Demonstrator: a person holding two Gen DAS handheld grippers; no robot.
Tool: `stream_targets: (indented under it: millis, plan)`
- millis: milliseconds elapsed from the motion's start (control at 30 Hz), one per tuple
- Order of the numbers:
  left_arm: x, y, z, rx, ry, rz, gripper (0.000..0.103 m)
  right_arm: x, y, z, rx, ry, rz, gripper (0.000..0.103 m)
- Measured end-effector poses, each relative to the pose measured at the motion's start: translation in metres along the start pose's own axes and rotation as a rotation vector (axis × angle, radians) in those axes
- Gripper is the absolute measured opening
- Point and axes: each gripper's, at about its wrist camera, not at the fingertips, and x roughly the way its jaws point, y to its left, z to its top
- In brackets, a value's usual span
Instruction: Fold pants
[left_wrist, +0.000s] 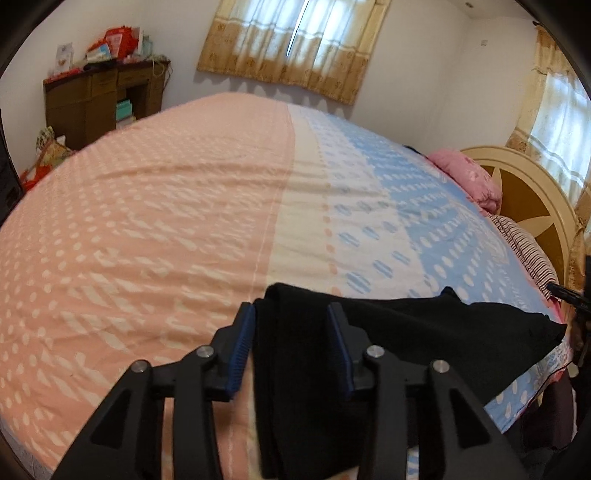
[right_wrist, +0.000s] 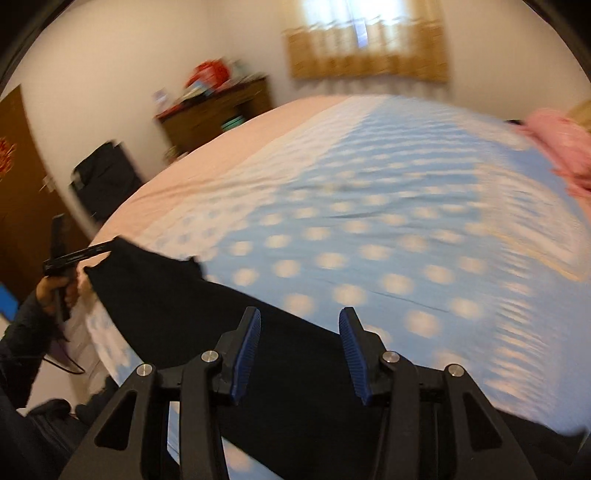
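The black pants (left_wrist: 406, 332) lie along the near edge of the bed (left_wrist: 166, 221), partly draped over its side, a placement that seems meant to keep the cloth within reach of both hands. The left gripper (left_wrist: 291, 347) has its blue pads spread apart with a band of pants between them, not pinched. The right gripper (right_wrist: 301, 350) is likewise spread wide above the dark cloth, holding nothing; that view is blurred. Judging by this, both are poised to take hold for a fold.
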Motion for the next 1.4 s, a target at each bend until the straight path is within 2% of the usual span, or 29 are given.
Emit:
stream_targets:
  millis: [67,100,133,200,333,467,500,533,600,633,833,967,1000,1067,1100,1167,1200,1233,1333,1400]
  plan:
    - [0.004,0.001,-0.004,0.003,0.022,0.001,0.039,0.038,0.028,0.014,-0.037,0.030,0.053,0.046]
    - [0.004,0.001,-0.005,0.004,0.018,0.005,0.034,0.054,0.037,0.019,-0.040,0.041,0.075,0.046]
    - [0.003,0.001,-0.006,0.002,0.014,0.002,0.024,0.072,0.048,0.026,-0.039,0.056,0.109,0.046]
    - [0.002,0.003,-0.007,-0.010,0.009,-0.006,0.016,0.097,0.064,0.037,-0.020,0.071,0.161,0.046]
    - [0.001,0.006,-0.010,-0.020,-0.007,-0.016,0.016,0.152,0.081,0.054,0.054,0.125,0.236,0.046]
    - [0.000,0.004,-0.016,-0.004,-0.020,-0.008,0.016,0.190,0.090,0.055,0.117,0.203,0.291,0.046]
    - [-0.001,0.003,-0.018,0.008,-0.025,0.000,0.016,0.194,0.092,0.054,0.122,0.218,0.302,0.044]
    - [-0.002,0.002,-0.020,0.027,-0.029,0.012,0.016,0.199,0.095,0.052,0.121,0.240,0.312,0.026]
    - [-0.004,-0.001,-0.024,0.062,-0.040,0.035,0.016,0.203,0.103,0.048,0.086,0.265,0.278,0.011]
    - [-0.005,-0.003,-0.026,0.080,-0.045,0.048,0.017,0.202,0.107,0.048,0.071,0.264,0.258,0.007]
    - [-0.009,-0.010,-0.030,0.146,-0.051,0.101,0.019,0.180,0.104,0.070,0.103,0.162,0.198,0.004]
    - [-0.010,-0.015,-0.035,0.170,-0.056,0.127,0.021,0.207,0.102,0.061,0.097,0.222,0.124,0.004]
    - [-0.010,-0.015,-0.036,0.166,-0.058,0.127,0.022,0.211,0.103,0.057,0.083,0.238,0.122,0.004]
    - [-0.012,-0.011,-0.034,0.134,-0.057,0.129,0.026,0.207,0.107,0.054,0.047,0.199,0.114,0.005]
    - [-0.015,-0.011,-0.032,0.123,-0.061,0.125,0.026,0.204,0.107,0.054,0.052,0.191,0.124,0.009]
    - [-0.022,-0.010,-0.026,0.120,-0.082,0.123,0.027,0.195,0.107,0.055,0.060,0.184,0.127,0.034]
    - [-0.024,-0.011,-0.023,0.121,-0.086,0.122,0.028,0.188,0.109,0.057,0.052,0.167,0.123,0.057]
    - [-0.024,-0.010,-0.018,0.117,-0.086,0.106,0.028,0.178,0.112,0.058,0.044,0.135,0.128,0.061]
    - [-0.016,-0.007,-0.001,0.064,-0.060,0.050,0.028,0.157,0.123,0.059,0.012,0.073,0.135,0.061]
    - [-0.005,-0.007,0.004,0.061,-0.032,0.050,0.029,0.145,0.141,0.058,-0.013,0.059,0.188,0.061]
